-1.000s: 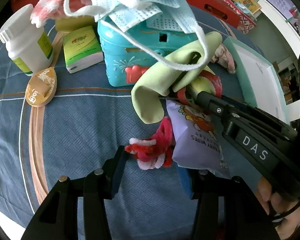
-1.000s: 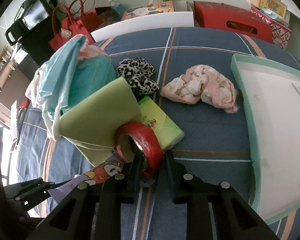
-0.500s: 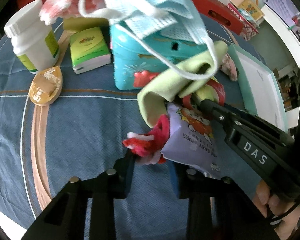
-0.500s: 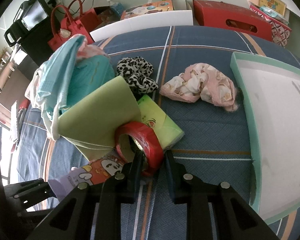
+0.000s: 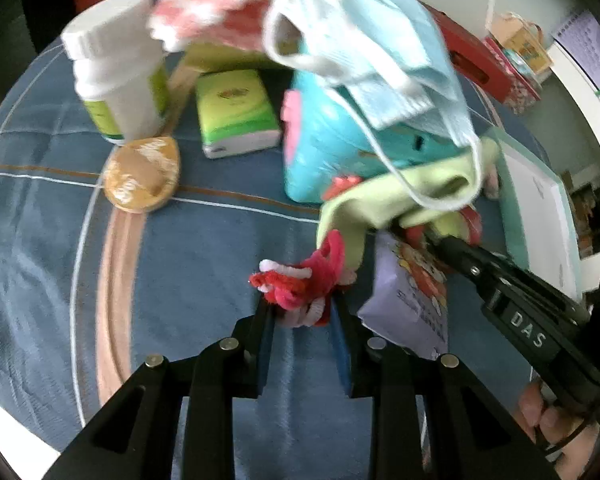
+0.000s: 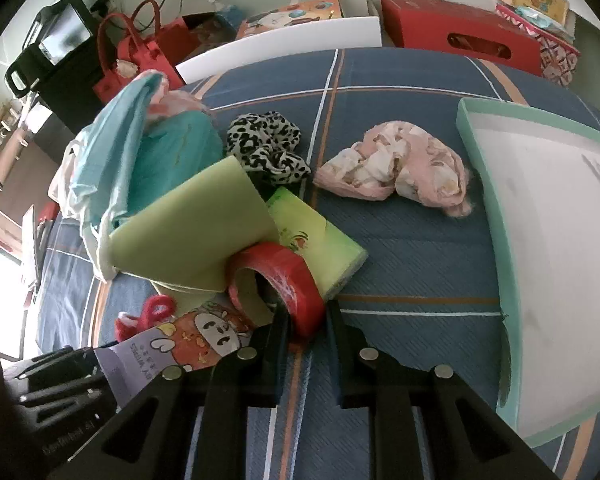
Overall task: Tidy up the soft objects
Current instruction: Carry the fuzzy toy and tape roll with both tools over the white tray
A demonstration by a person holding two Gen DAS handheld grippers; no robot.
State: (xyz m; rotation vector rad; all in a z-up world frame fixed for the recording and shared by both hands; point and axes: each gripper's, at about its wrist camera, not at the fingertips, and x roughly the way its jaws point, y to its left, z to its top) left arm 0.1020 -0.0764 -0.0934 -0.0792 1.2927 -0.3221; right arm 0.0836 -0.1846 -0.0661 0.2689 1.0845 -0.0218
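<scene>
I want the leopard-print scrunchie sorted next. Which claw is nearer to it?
Right. The right claw grips the red tape roll, with the leopard-print scrunchie just beyond the green foam sheet. The left claw holds the pipe-cleaner bundle, farther off.

White pill bottle (image 5: 116, 80), green tissue pack (image 5: 236, 112), red tape roll (image 6: 280, 280), purple snack packet (image 5: 412, 292)

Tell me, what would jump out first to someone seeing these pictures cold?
Probably the cluttered heap in the middle of the blue cloth: a pale blue face mask draped over a turquoise box, with a green cloth leaning against it. Next, the left tool closed on a red and white fuzzy bundle, and the right tool pinching a red tape roll beside it.
</scene>
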